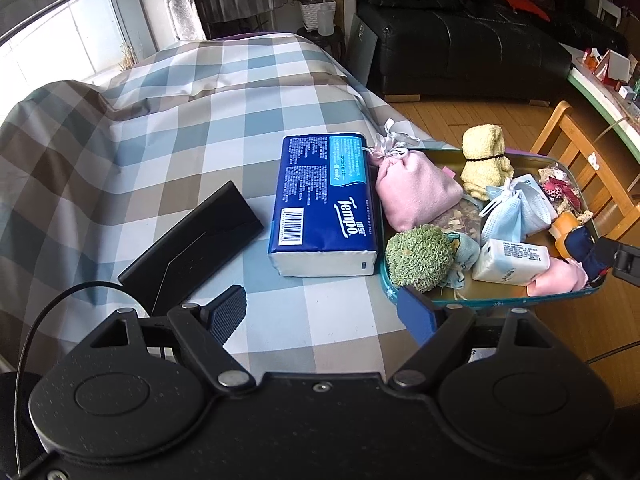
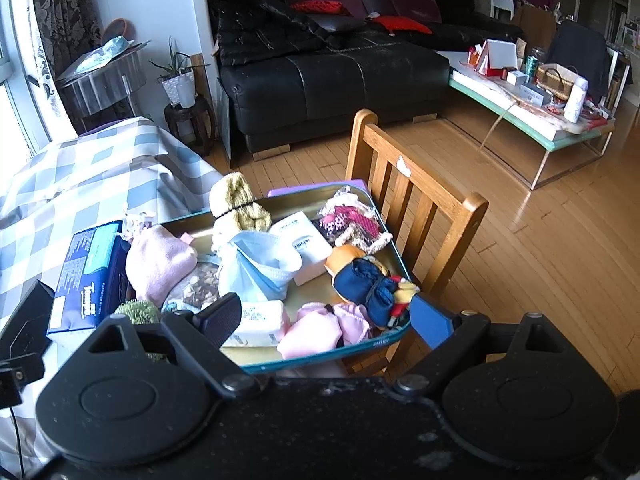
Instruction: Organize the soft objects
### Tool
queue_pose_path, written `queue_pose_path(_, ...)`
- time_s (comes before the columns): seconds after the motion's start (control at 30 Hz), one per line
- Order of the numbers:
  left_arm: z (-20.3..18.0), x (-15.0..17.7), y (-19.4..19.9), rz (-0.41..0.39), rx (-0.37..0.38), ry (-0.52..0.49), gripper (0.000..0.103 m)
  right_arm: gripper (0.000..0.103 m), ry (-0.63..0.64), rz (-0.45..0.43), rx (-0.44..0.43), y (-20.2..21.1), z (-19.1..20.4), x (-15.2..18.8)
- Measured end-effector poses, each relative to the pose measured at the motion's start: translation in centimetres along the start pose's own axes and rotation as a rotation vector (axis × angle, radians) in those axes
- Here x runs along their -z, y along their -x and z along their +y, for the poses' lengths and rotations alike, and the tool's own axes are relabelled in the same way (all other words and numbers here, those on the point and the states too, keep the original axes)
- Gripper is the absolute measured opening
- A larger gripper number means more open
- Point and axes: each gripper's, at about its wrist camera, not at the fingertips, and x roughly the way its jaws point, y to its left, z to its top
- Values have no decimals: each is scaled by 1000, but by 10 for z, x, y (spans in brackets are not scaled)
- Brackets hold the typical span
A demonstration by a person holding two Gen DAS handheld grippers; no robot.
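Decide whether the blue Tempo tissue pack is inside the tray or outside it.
Outside. The Tempo tissue pack lies flat on the checked tablecloth, alongside the tray's rim, while the other soft items sit within the tray.

I can read "Tempo" in white on the blue tissue pack (image 1: 324,204), beside a barcode; the small white packs' print is too tiny.

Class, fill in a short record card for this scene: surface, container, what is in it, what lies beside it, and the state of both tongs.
surface: checked cloth
container: tray, at the cloth's edge
in tray: pink pouch, green scrubber, yellow towel, masks, tissue pack, doll
beside tray: Tempo pack, black case
left tongs: open, empty
right tongs: open, empty, over the tray
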Motion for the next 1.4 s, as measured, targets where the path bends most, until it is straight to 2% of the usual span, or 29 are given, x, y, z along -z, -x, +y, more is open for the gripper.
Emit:
queue_pose_path(0.13, 4, 2, 4, -10, -5, 16, 80, 92, 10, 7, 12, 1, 2, 4)
queue_pose_path(0.2, 6, 3, 5, -17, -10, 20, 92, 92, 12, 8, 14, 2, 2, 6)
queue_pose_path(0.23, 7, 4, 6, -26, -10, 24, 93, 92, 12, 8, 13, 2, 2, 6)
queue_pose_path(0.53, 8, 7, 5, -9, 29, 37, 93, 92, 21, 7, 11, 3, 3, 7)
queue_pose_path(1.4, 6, 9, -1, 15, 38, 21, 93, 92, 38, 35, 7, -5, 6, 10)
